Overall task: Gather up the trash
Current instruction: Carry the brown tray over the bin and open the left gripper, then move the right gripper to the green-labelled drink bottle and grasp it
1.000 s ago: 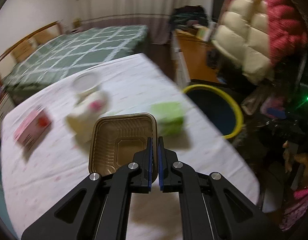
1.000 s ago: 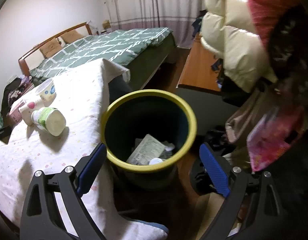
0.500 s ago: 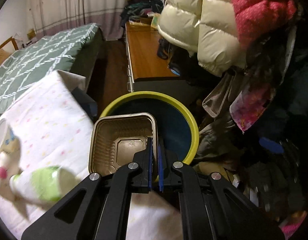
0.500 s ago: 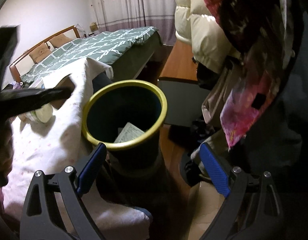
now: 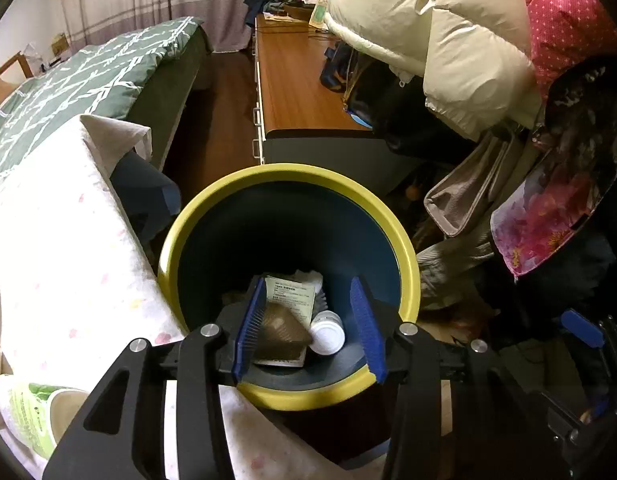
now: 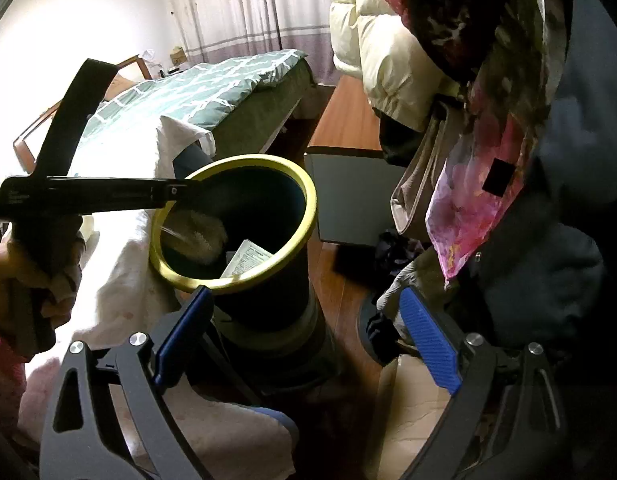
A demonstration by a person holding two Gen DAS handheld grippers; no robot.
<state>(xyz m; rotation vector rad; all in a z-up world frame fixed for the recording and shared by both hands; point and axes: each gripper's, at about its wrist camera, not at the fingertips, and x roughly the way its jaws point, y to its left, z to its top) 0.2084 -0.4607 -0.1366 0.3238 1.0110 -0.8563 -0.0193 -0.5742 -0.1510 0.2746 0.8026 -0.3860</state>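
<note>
The surface (image 5: 60, 264), under a white dotted cloth, touches the yellow-rimmed bin (image 5: 406, 252). Above the bin's mouth the left gripper (image 5: 308, 320) has just been opening, jaws apart; the brown tray (image 5: 282, 326), blurred, is free between them inside the bin, over a printed leaflet (image 5: 294, 294) whose small text is unreadable. The right gripper (image 6: 304, 344) hangs wide open, empty, beside the bin.

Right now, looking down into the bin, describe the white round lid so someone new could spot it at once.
Start at the dark blue bin with the yellow rim beside the white dotted tablecloth. On its floor lie a printed paper packet and a blurred brown foil tray. The small white round plastic lid sits right of the tray, the only round, plain white piece.
</note>
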